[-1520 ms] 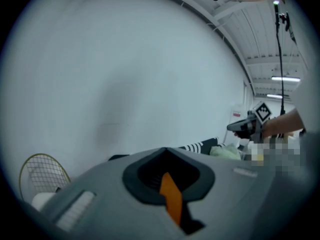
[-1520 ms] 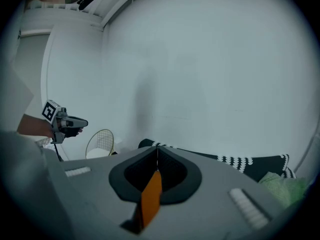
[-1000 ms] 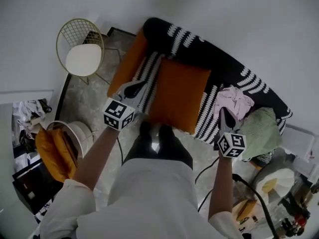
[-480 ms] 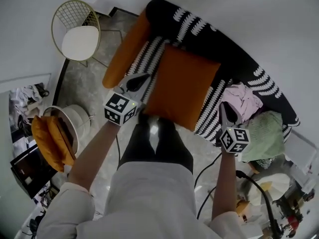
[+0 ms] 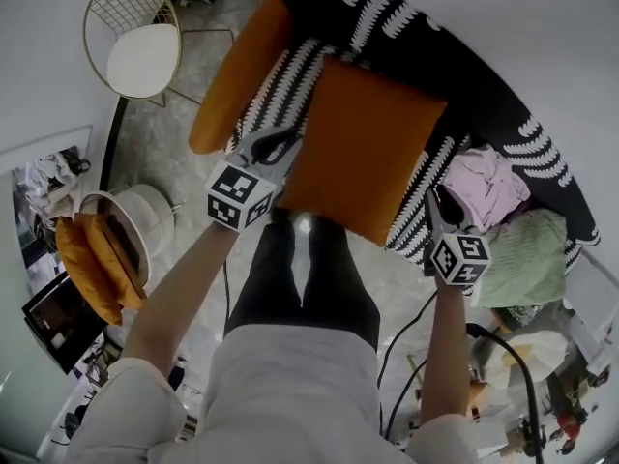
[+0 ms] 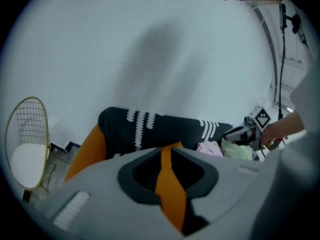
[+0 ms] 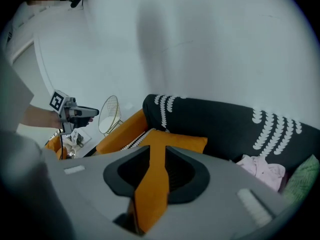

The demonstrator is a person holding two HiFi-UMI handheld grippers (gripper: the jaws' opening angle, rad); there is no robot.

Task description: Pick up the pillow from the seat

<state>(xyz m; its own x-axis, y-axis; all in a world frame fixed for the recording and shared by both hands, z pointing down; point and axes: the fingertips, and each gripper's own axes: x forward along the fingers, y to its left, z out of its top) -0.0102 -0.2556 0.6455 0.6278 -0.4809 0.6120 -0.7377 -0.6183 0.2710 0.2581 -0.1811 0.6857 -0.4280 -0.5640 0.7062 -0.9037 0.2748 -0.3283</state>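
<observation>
The person is standing in front of a black sofa [image 5: 484, 95] with white markings and is leaning over it, holding one gripper out on each side. The orange pillow [image 5: 358, 148] is lying on the striped seat [image 5: 418, 206], with its far edge against the sofa's back. An orange bolster [image 5: 237, 75] is lying along the seat's left end, just beside the pillow.

The left gripper [image 5: 279, 148] is hovering at the pillow's left edge, over the strip of seat between pillow and bolster. Its fingers [image 6: 140, 176] have just been opening and are standing a narrow slit apart. Nothing is sitting between them; the pillow's orange is only showing through the slit from farther off.

The right gripper [image 5: 437, 206] is hovering near the pillow's near right corner, over the seat's front edge. Its fingers [image 7: 127, 174] have also just been opening and are standing slightly apart, gripping nothing, with the pillow showing beyond the gap.

To the right of the pillow, a pink cloth [image 5: 488, 187] and a green cloth [image 5: 527, 254] are lying bunched on the seat, touching each other. A wire chair [image 5: 135, 37] with a white pad is standing on the floor, left of the sofa.
</observation>
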